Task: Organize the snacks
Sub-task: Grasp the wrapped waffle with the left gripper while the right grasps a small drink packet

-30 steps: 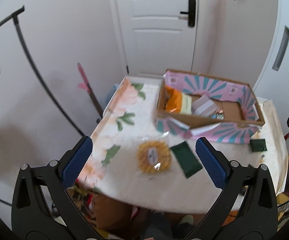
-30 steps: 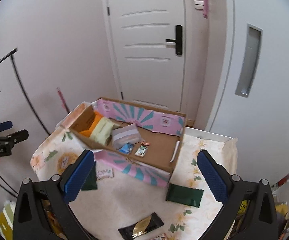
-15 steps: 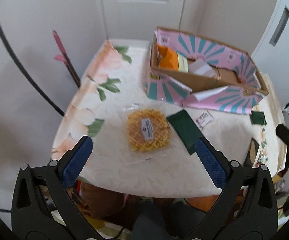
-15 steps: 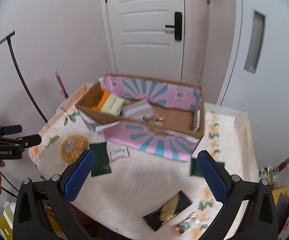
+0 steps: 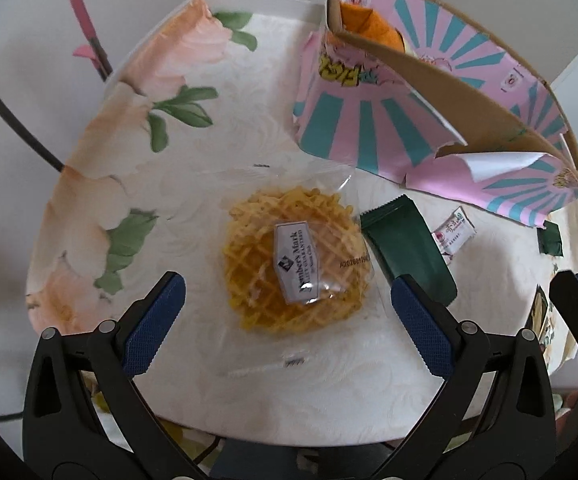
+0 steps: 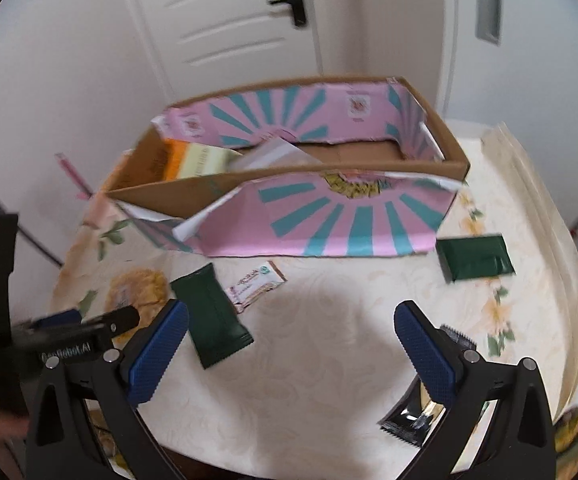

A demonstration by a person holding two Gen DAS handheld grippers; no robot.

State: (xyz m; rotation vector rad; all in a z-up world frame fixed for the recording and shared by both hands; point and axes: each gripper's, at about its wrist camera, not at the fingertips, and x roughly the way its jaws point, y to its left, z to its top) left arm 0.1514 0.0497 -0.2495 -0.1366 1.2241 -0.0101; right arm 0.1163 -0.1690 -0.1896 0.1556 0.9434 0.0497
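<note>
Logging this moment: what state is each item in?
Left gripper: jaws open, empty.
Right gripper: jaws open, empty.
Waffle pack: sealed, flat on table.
Long green packet: sealed, flat.
Box: open-topped, partly filled.
Door: closed.

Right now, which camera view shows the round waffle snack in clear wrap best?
The left wrist view: the waffle snack lies sharp and whole, label readable, between the open jaws. The right wrist view shows it only blurred at the far left, partly behind the left gripper.

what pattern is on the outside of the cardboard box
Pink with teal stripes fanning out like sunrays on the cardboard box; clearest in the right wrist view.
</note>
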